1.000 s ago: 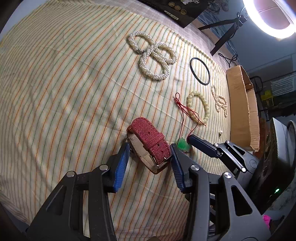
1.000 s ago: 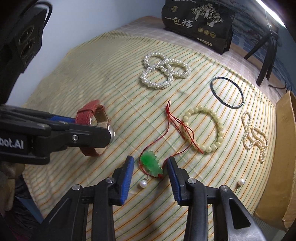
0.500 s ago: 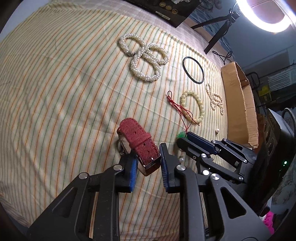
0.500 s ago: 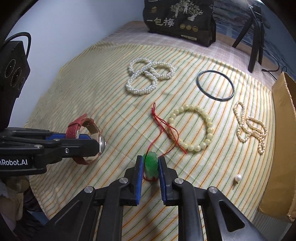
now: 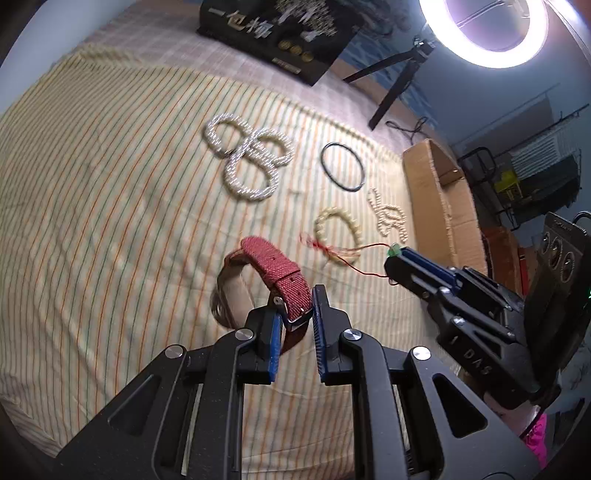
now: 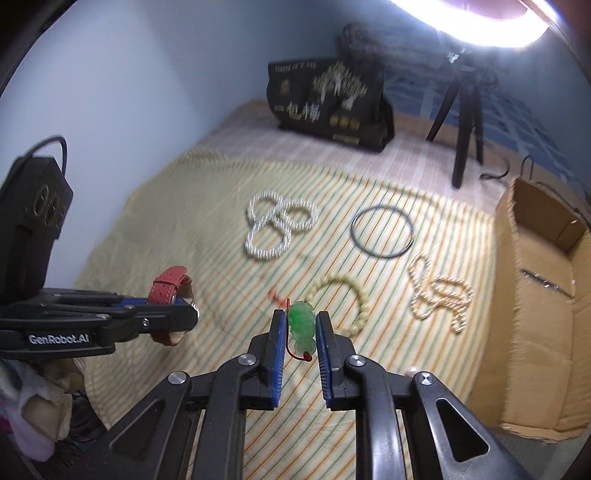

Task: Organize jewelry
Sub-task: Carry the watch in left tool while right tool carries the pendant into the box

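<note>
My left gripper [image 5: 297,314] is shut on a red-strap watch [image 5: 271,271] and holds it above the striped cloth [image 5: 110,206]; the watch also shows in the right wrist view [image 6: 171,291]. My right gripper [image 6: 300,330] is shut on a green jade pendant [image 6: 302,326] whose red cord [image 5: 354,254] trails back to the cloth. Still lying on the cloth are a looped white pearl necklace [image 6: 277,227], a black ring bangle [image 6: 382,230], a cream bead bracelet [image 6: 345,301] and a small pearl chain [image 6: 441,291].
An open cardboard box [image 6: 543,288] stands at the right edge of the cloth. A black printed bag [image 6: 328,99] and a tripod [image 6: 461,122] with a ring light [image 5: 484,29] stand at the back. The wall is to the left.
Both grippers closed on their items and lifted them: the left raised the watch, the right raised the jade pendant, pulling its red cord taut. Both views have tilted up.
</note>
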The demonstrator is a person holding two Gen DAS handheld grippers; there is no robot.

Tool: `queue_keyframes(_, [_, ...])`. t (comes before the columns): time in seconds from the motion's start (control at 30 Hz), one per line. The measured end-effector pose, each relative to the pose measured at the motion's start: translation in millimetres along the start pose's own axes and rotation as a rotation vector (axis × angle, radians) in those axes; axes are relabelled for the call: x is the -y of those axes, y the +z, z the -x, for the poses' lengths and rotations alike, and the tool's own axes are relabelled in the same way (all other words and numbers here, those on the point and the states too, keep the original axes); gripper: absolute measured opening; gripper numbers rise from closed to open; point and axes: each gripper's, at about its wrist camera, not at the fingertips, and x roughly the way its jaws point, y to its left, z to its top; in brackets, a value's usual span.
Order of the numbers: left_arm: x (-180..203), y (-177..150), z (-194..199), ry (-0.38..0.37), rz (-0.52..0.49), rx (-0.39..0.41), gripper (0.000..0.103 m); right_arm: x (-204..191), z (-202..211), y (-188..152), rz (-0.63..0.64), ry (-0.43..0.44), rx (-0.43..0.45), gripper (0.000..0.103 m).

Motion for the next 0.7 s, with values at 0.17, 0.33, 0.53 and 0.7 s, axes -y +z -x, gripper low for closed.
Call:
queue_keyframes(0.17, [15,2,11,-0.03,-0.028,0.026,0.013,4,29,7,-0.002,-0.02,0.057,0.014])
queue_keyframes(0.33, [32,5,18,-0.038,-0.07,0.055,0.013,17,53,14,-0.023,-0.032,0.105,0.014])
queue_keyframes(0.53, [55,9,19,-0.071,-0.098,0.076,0.013,37,78,19,-0.058,-0.067,0.159,0.014])
queue_keyframes(0.7, [79,9,16,-0.098,-0.132,0.081,0.013,61,93,16,-0.098,-0.104,0.182,0.014])
